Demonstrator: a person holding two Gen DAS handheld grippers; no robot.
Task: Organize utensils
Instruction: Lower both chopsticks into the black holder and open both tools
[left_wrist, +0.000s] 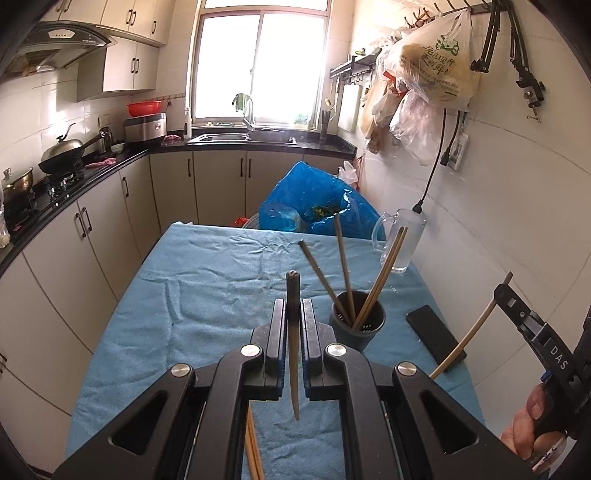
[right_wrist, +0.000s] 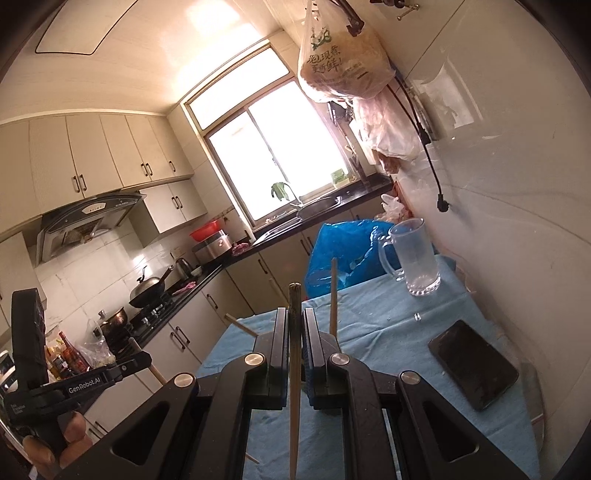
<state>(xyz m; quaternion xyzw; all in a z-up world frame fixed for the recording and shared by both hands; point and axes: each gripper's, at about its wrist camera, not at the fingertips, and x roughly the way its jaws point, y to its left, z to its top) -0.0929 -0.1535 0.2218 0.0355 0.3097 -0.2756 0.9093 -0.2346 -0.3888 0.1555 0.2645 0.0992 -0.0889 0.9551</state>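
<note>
The holder (left_wrist: 357, 325) base is partly hidden behind the left gripper (left_wrist: 293, 317). In the right wrist view, that holder lies wholly concealed behind the right gripper (right_wrist: 294, 325). Beside the holder, the phone (left_wrist: 436, 339) screen content is illegible.

My left wrist camera looks level down the blue-cloth table (left_wrist: 192, 280) toward the window (left_wrist: 258, 62); my right wrist camera sits close above the same table (right_wrist: 388, 332), rolled sideways — both share the glass mug (left_wrist: 406, 240) (right_wrist: 417, 254) and phone (left_wrist: 436, 338) (right_wrist: 476, 363).
</note>
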